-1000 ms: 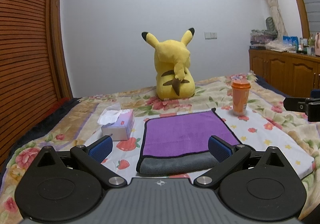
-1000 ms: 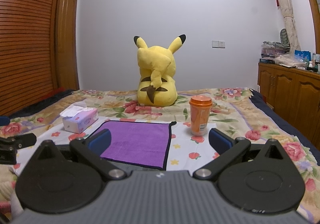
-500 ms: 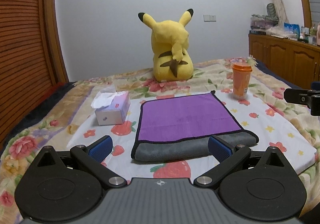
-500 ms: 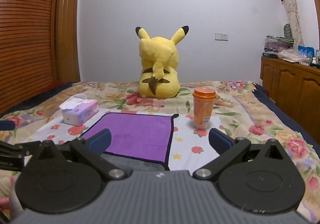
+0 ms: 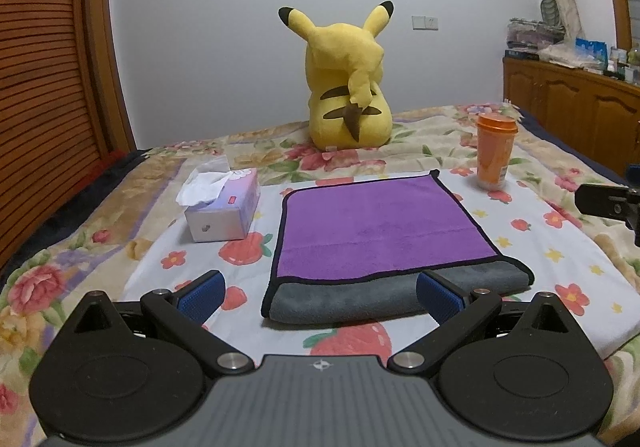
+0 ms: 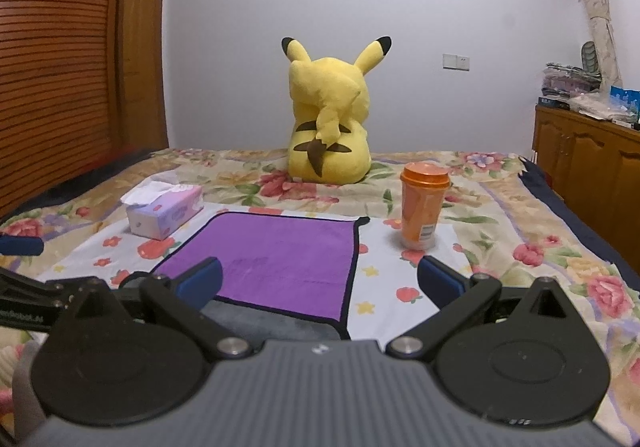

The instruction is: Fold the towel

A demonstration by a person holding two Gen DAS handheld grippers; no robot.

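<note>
Left wrist view: we see the towel folded flat on the bed.

Our left hand-held gripper and right hand-held gripper both gape wide, holding nothing, near the towel's grey front fold. A tissue box sits left of it, an orange cup right, a yellow plush toy behind.

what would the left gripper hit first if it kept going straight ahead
Probably the towel: its grey near fold lies right ahead of the open left gripper, between the fingertips. Height above the bed is unclear, so it might pass over.
</note>
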